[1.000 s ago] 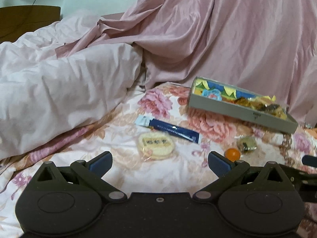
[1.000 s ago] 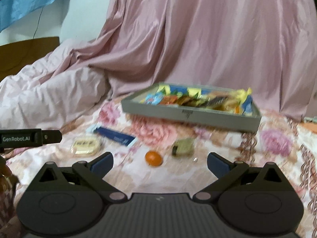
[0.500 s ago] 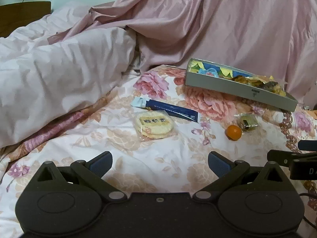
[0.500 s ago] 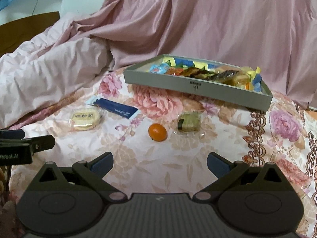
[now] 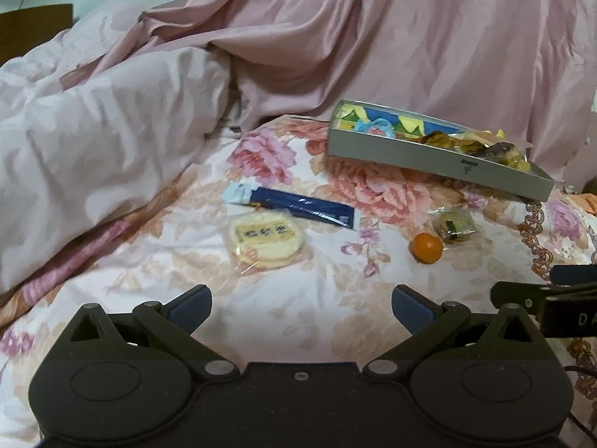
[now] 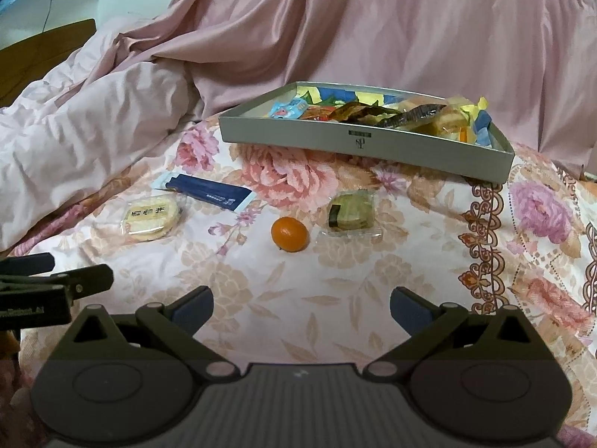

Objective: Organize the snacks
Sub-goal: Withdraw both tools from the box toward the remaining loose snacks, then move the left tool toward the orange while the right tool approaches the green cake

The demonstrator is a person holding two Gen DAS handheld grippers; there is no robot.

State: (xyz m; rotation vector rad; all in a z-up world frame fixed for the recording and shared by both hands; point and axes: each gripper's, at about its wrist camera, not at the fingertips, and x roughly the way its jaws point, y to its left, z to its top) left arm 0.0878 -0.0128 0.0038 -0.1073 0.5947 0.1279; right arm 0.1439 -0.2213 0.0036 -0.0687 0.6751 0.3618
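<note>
A grey box (image 5: 440, 155) (image 6: 365, 145) holding several wrapped snacks sits at the back of a floral bedspread. In front of it lie a round yellow wrapped cracker (image 5: 265, 239) (image 6: 151, 217), a dark blue sachet (image 5: 298, 206) (image 6: 211, 190), a small orange fruit (image 5: 427, 247) (image 6: 290, 234) and a green wrapped cake (image 5: 453, 224) (image 6: 352, 211). My left gripper (image 5: 301, 306) is open and empty, short of the cracker. My right gripper (image 6: 301, 307) is open and empty, short of the orange fruit.
A white-pink duvet (image 5: 93, 142) is piled at the left. A pink sheet (image 6: 373, 30) hangs behind the box. A wooden headboard (image 6: 44, 43) shows at the far left. The other gripper shows at each view's edge, at the right in the left wrist view (image 5: 548, 298) and at the left in the right wrist view (image 6: 48, 287).
Both grippers have risen and tilted down over the bedspread, so the loose snacks sit further up in view. Both stay open. No snack has moved.
</note>
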